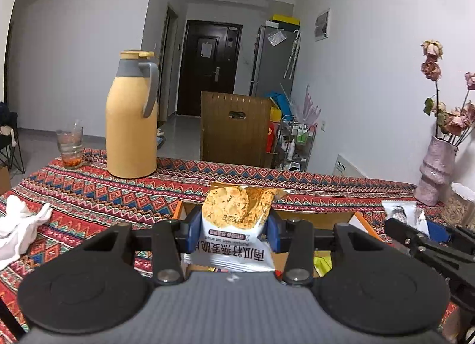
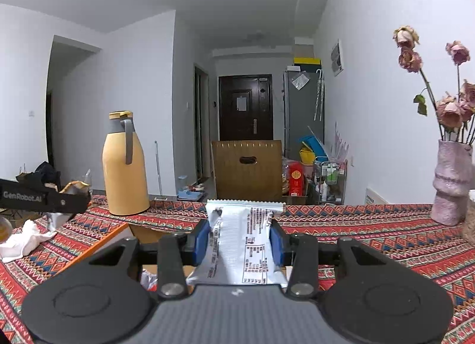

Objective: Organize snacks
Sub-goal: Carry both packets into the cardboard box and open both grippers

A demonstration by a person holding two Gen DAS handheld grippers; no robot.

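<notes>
My left gripper [image 1: 234, 229] is shut on a snack packet [image 1: 237, 213] printed with oat crisps, held face up between the blue pads above an open cardboard box [image 1: 323, 217]. My right gripper [image 2: 240, 241] is shut on a second snack packet [image 2: 243, 243], its white printed back facing the camera, held above the box's orange-edged rim [image 2: 98, 243]. In the left wrist view the right gripper [image 1: 421, 234] shows at the right with its packet [image 1: 400, 210]. In the right wrist view the left gripper [image 2: 50, 198] shows at the far left with its packet [image 2: 74, 186].
A yellow thermos jug [image 1: 132, 118] and a glass [image 1: 70, 145] stand at the table's far left. A white cloth [image 1: 20, 225] lies at the left. A pink vase with dried roses [image 1: 435, 171] stands at the right. A patterned tablecloth [image 2: 371, 231] covers the table.
</notes>
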